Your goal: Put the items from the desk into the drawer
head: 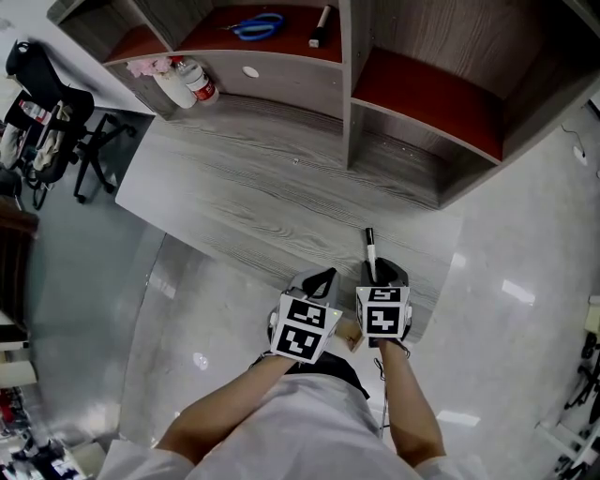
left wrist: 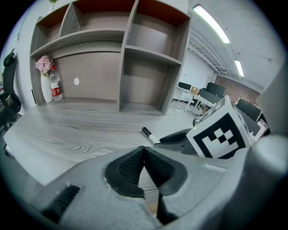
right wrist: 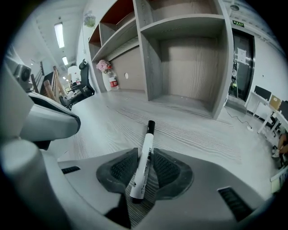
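The right tool (head: 380, 273) is clamped on a marker (head: 370, 251) at the near edge of the surface (head: 262, 187), toward its near right corner. In the right gripper view the two pads of the right tool (right wrist: 145, 153) press the white barrel of the marker (right wrist: 149, 134) from both sides, about midway along its length. The black cap sticks out past the tips and points toward the far edge. The marker lies low over the grey wood; whether it touches cannot be told.

The left tool (head: 322, 277) is just beside the right one, also at the near edge. In its own view the left tool (left wrist: 144, 150) is closed, the pad tips meeting with nothing between them. That view also shows the marker (left wrist: 148, 134) to its right, with the right tool's marker cube (left wrist: 220, 134) behind it.

Shelves (head: 347, 84) stand along the far edge of the surface. On an upper shelf with a red floor lie blue scissors (head: 259, 26) and, near them, a second marker (head: 320, 26). At the far left corner a bottle (head: 200, 82) with a red label stands touching a white vase (head: 169, 80) of pink flowers. A black chair (head: 56, 122) stands on the floor off the left edge.
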The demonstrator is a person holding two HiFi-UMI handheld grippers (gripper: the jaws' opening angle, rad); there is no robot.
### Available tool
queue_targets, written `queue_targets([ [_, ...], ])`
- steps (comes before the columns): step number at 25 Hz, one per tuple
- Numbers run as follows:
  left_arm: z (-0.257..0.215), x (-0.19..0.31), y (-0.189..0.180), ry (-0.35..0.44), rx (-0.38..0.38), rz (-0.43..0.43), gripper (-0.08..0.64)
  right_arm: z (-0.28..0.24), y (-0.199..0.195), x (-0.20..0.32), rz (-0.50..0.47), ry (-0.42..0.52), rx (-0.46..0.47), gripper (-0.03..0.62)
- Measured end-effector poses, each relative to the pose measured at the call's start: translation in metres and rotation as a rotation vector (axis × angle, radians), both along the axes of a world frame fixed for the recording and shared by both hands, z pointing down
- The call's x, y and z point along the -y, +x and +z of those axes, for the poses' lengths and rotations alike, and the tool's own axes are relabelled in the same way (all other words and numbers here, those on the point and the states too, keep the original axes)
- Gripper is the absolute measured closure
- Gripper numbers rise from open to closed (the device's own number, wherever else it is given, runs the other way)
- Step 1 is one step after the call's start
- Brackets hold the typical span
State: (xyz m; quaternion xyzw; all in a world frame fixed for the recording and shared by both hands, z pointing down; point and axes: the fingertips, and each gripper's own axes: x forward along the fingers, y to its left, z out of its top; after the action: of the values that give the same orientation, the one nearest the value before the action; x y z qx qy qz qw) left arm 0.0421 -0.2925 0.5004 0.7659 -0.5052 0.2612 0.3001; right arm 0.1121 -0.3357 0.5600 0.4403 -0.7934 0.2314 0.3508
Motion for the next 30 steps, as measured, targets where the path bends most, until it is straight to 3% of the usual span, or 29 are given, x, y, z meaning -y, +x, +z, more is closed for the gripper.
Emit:
queue_targets([
  [11,-0.006,-0.017,-0.014,0.010,-0.023,0.006,0.557,-0.008,-0.006,-0.015,0.003,0.020,-0.031,0.535],
  [30,0.001,-0.094,-0.050,0.035,-0.059,0.089,0.557,-0.024,-0.049,-0.110,0.091,0.041,0.005,0.535],
])
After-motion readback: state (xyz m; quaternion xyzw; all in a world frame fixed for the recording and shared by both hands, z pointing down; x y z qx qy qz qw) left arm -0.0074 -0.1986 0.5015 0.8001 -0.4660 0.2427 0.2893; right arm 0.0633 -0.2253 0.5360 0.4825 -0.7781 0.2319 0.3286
